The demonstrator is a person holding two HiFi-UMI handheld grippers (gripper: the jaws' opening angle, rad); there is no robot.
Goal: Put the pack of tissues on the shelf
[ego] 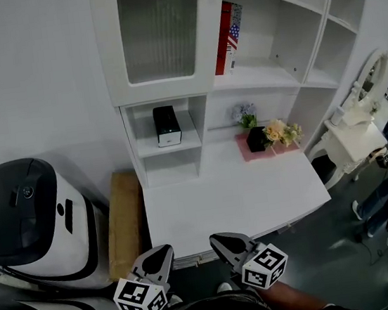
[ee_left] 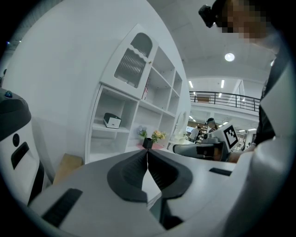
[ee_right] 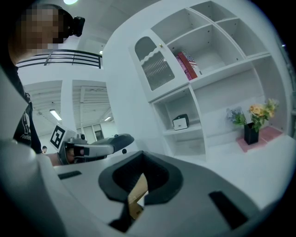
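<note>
The pack of tissues (ego: 167,126), a black and white box, stands on a small shelf of the white shelf unit (ego: 183,177). It also shows in the left gripper view (ee_left: 112,121) and in the right gripper view (ee_right: 180,122). My left gripper (ego: 159,253) and right gripper (ego: 223,242) are side by side at the near edge of the unit's desk top, far from the pack. Both are shut with nothing in them. Seen in its own view, the left gripper (ee_left: 147,159) has its jaws pressed together. The right gripper (ee_right: 140,176) holds nothing.
A black vase of flowers (ego: 257,137) stands on a pink mat on the desk top. Red books (ego: 228,36) lean in an upper shelf. A cardboard box (ego: 124,224) and a white robot (ego: 25,215) stand at the left. White furniture (ego: 355,140) and a person are at the right.
</note>
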